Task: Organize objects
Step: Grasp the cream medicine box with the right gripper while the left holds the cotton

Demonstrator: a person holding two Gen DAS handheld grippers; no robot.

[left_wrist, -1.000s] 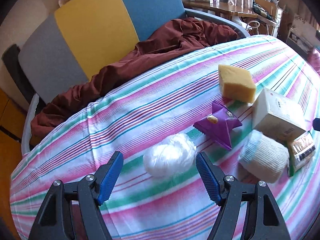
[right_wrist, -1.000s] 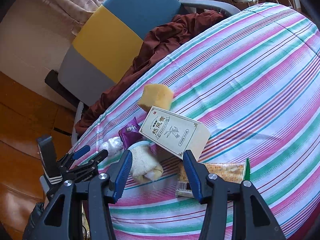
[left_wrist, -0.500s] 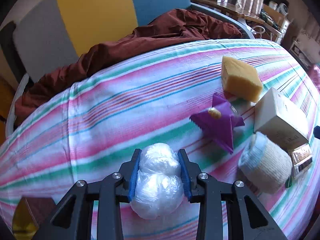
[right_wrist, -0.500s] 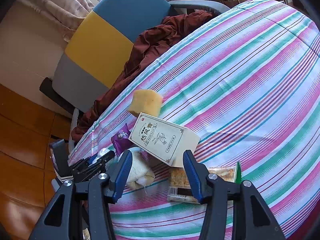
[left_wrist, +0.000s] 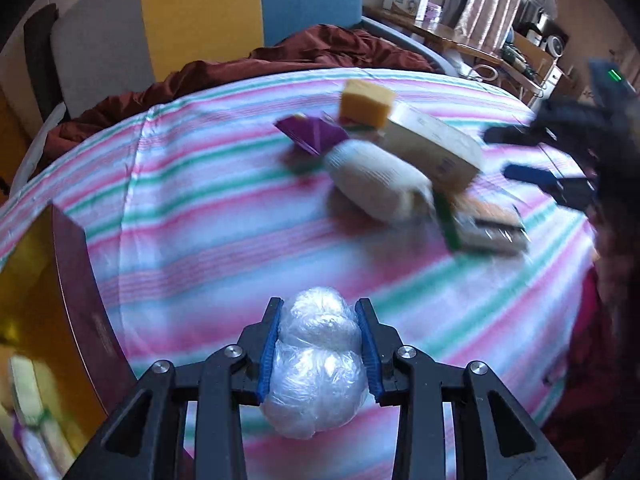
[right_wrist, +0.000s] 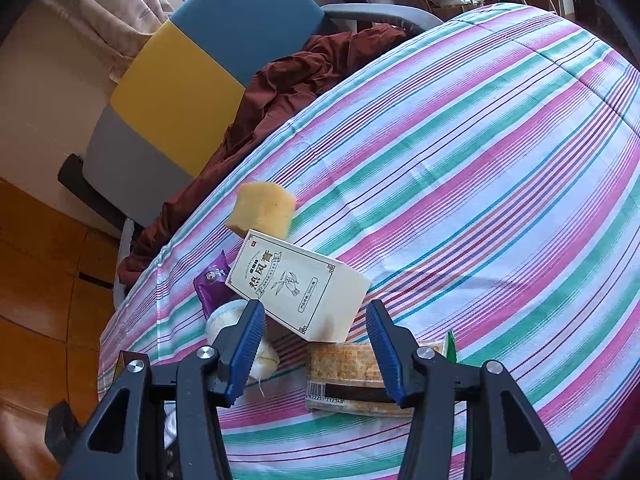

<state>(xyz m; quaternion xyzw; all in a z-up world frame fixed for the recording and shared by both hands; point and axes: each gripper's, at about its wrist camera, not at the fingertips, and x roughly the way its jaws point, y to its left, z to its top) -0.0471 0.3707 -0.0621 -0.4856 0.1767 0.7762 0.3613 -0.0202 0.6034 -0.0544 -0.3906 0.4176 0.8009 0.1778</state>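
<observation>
My count on the striped bedspread point(right_wrist: 480, 160): one yellow sponge point(right_wrist: 262, 210), one cream carton point(right_wrist: 298, 286), one purple sachet point(right_wrist: 212, 282), one white roll point(left_wrist: 376, 182), one cracker packet point(right_wrist: 344, 376), one plastic-wrapped ball point(left_wrist: 318, 360) (gripped).

Left claw point(left_wrist: 319, 344) black frame; blue ribbed pads; silver screws

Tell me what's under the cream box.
The cream box is tilted, its near end over the white roll and the cracker pack. The sponge sits behind it. Whatever lies beneath its middle is hidden.
</observation>
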